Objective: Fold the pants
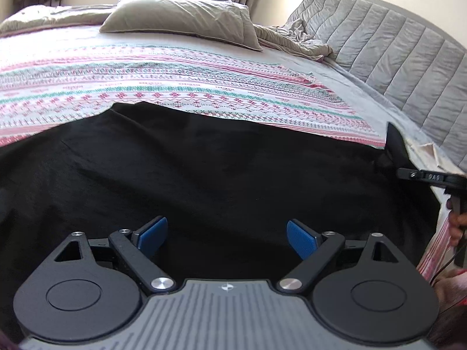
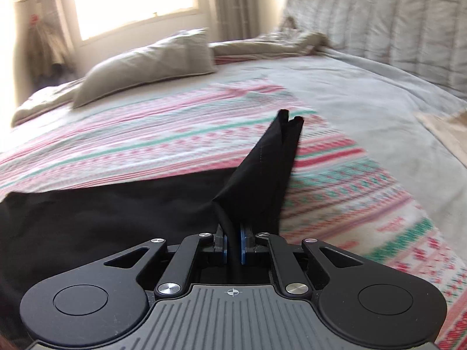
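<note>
Black pants [image 1: 204,169] lie spread on a patterned bed cover [image 1: 175,81]. My left gripper [image 1: 226,237] is open, its blue pads [image 1: 153,234] wide apart just above the black cloth, holding nothing. My right gripper [image 2: 233,246] is shut on a fold of the pants [image 2: 259,180], which rises in a peak from its jaws; the rest of the pants [image 2: 102,218] lie flat to its left. The right gripper also shows at the right edge of the left wrist view [image 1: 392,145], gripping the pants' end.
A beige pillow [image 1: 181,20] and crumpled sheets [image 1: 292,40] lie at the far side of the bed. A grey quilted headboard [image 1: 394,55] runs along the right. A bright window [image 2: 131,0] with curtains is behind.
</note>
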The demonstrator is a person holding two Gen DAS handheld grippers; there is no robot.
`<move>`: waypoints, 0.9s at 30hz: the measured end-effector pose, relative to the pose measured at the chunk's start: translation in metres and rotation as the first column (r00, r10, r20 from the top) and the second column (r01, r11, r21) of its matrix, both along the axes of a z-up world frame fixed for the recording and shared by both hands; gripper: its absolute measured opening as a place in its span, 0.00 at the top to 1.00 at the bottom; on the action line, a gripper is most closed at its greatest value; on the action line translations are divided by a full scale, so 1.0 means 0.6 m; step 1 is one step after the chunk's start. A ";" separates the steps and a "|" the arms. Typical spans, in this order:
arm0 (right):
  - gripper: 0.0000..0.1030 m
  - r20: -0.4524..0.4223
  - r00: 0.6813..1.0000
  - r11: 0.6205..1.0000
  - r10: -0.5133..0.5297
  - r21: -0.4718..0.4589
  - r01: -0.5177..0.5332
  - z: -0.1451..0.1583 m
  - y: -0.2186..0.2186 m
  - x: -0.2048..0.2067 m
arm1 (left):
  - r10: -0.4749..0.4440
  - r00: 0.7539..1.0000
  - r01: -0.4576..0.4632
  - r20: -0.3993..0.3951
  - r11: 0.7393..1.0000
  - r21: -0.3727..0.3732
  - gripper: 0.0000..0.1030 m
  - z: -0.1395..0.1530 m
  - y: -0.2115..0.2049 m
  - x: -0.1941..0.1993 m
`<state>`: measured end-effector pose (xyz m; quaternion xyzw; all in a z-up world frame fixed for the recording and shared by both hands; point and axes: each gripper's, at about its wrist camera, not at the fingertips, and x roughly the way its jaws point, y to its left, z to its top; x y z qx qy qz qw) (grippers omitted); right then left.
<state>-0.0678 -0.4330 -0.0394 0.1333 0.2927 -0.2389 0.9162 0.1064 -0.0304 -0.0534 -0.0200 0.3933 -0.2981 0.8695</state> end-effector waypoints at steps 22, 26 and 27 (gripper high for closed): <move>0.87 0.010 0.849 0.834 0.529 0.183 -0.521 -0.026 0.281 0.120 | -0.018 0.977 -0.040 -0.211 0.963 -0.265 0.28 -0.016 0.023 0.021; 0.73 0.020 0.807 0.784 0.590 0.224 -0.578 -0.024 0.288 0.118 | -0.012 0.965 -0.076 -0.262 0.943 -0.323 0.28 -0.019 0.030 0.027; 0.69 0.039 0.800 0.770 0.599 0.246 -0.589 -0.021 0.285 0.115 | -0.013 0.962 -0.084 -0.274 0.937 -0.339 0.28 -0.020 0.031 0.029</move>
